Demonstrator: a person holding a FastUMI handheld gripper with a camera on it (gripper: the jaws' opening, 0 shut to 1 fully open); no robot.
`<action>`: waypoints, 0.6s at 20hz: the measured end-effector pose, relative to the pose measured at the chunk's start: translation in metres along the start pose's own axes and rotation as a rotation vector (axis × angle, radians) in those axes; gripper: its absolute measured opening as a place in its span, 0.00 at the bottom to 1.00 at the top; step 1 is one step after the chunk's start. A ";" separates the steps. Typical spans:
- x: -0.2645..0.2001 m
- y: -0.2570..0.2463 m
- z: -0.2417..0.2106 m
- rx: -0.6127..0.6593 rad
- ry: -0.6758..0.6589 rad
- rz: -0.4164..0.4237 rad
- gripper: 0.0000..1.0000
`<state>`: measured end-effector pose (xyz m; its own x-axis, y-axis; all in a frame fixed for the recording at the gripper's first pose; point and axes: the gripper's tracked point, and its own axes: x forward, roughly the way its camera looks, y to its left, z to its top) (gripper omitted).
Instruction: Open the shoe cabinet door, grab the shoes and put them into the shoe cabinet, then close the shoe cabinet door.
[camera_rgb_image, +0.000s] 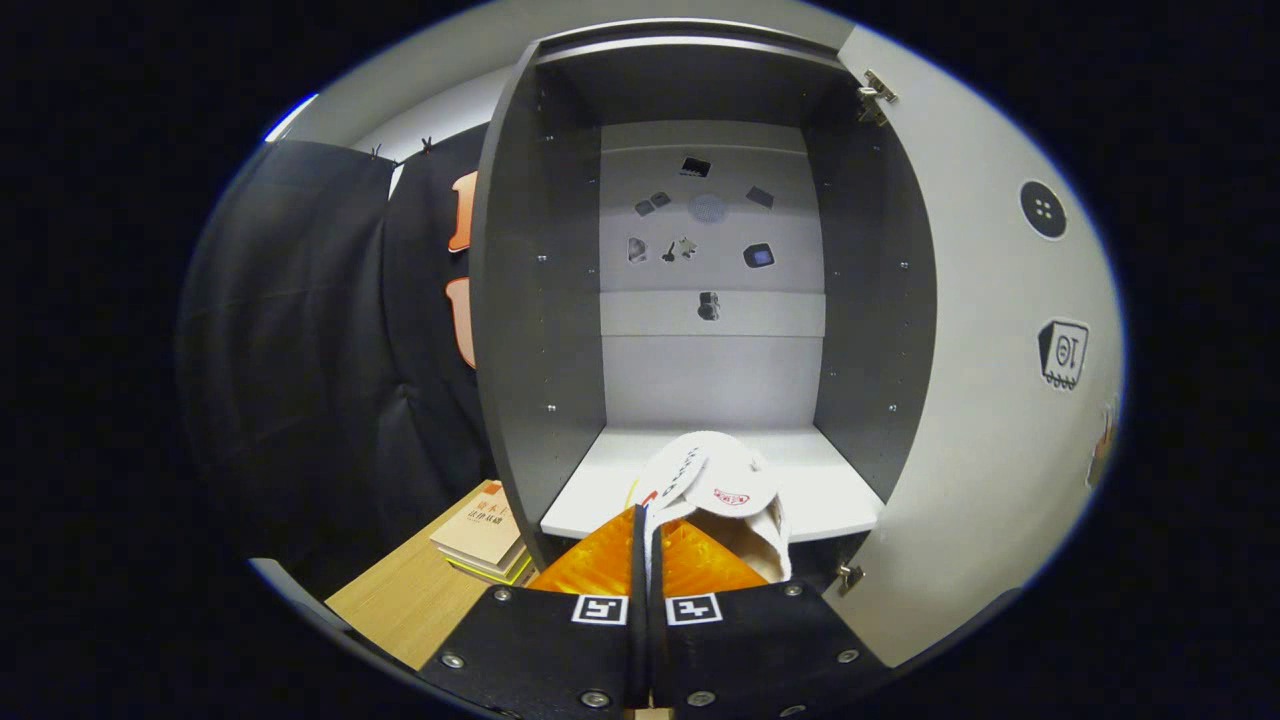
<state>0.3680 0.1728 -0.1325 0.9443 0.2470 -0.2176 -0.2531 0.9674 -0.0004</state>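
The shoe cabinet (540, 300) stands open straight ahead, with dark grey side walls and a white bottom shelf (600, 490). Its pale door (1000, 400) is swung out to the right. A pair of white slippers (715, 485) with a red mark hangs just ahead of my fingers, over the front edge of the shelf. My gripper (645, 520) is shut on the slippers, with a thin white edge pinched between the two fingers.
Small stickers dot the cabinet's back panel (710, 230). Two stacked books (483, 533) lie on a wooden surface (410, 605) at the cabinet's lower left. Black cloth hangs to the left of the cabinet.
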 end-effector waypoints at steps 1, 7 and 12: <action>0.011 -0.002 0.006 -0.003 -0.010 0.000 0.00; 0.074 -0.010 0.029 -0.008 -0.012 0.013 0.00; 0.128 -0.027 0.020 -0.045 0.033 -0.011 0.00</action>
<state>0.4995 0.1797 -0.1410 0.9398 0.2338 -0.2492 -0.2529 0.9663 -0.0471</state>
